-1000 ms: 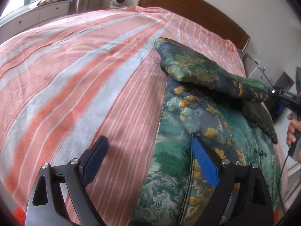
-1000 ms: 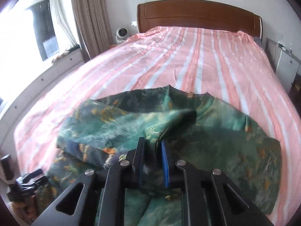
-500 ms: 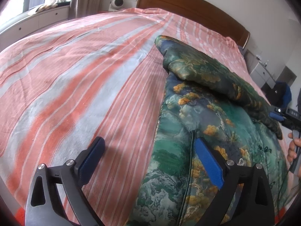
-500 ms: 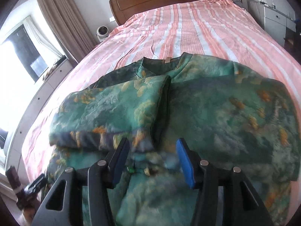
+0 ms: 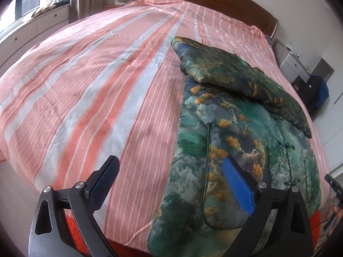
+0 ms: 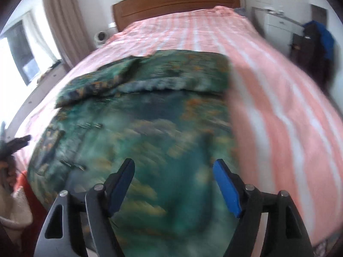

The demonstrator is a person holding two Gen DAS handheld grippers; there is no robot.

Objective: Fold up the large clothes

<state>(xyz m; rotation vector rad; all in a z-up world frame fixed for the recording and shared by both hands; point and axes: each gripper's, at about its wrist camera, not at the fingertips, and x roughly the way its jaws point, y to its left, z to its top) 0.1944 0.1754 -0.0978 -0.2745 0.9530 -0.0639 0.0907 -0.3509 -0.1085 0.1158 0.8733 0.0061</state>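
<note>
- The left claw, at the bottom of its own frame, is wide open and holds nothing — one finger over the striped bedspread, the other over the near edge of the jacket.
- The jacket, a green quilted one with a floral print, lies flat on the bed in the right half of the left view; both sleeves look folded across the chest.
- It looks soft, puffy and light, its shiny shell likely slippery; a thick seam or hem edge should grip better than the slick middle.
- The right claw, low in its frame, is also spread wide and empty, above the lower body of the jacket.
- The left view is sharp — it shows knot buttons and stitched seams down the front; the right view is blurred by motion.
- The right view alone shows the jacket's right edge and the headboard head-on.
</note>
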